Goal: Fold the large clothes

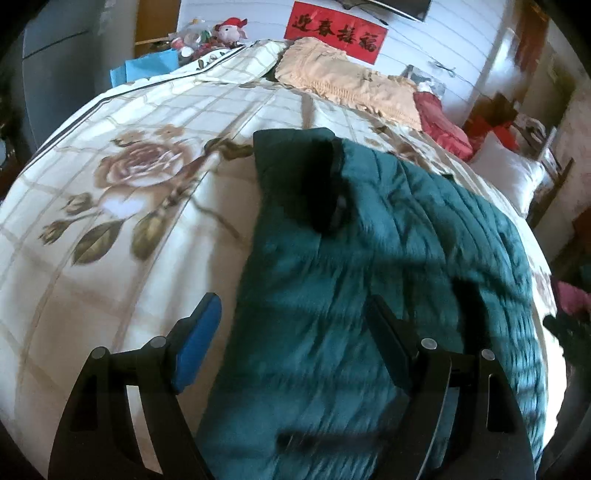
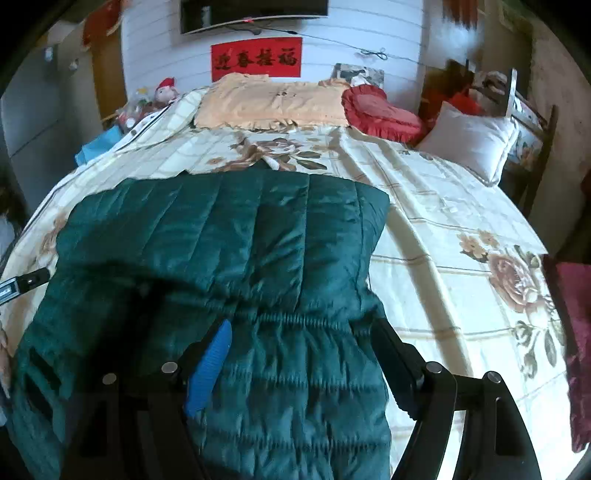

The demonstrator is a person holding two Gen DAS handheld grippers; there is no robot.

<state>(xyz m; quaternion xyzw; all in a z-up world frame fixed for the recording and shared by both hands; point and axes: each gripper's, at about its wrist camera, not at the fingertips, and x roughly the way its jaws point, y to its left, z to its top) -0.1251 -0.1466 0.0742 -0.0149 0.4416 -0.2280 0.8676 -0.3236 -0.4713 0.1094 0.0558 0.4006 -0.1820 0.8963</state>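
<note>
A dark green quilted jacket (image 1: 388,266) lies on the bed, its black collar (image 1: 328,184) toward the far side in the left wrist view. It also shows in the right wrist view (image 2: 229,258), with an elastic gathered band across it. My left gripper (image 1: 291,321) is open above the jacket's near left edge, holding nothing. My right gripper (image 2: 303,343) is open above the jacket's near part, holding nothing. The tip of the other gripper (image 2: 22,284) shows at the left edge of the right wrist view.
The bed has a cream floral cover (image 1: 122,206). At its head lie a peach pillow (image 2: 269,99), a red heart cushion (image 2: 384,110) and a white pillow (image 2: 469,140). A dark red cloth (image 2: 576,350) hangs at the right. Toys (image 1: 221,33) stand at the far left.
</note>
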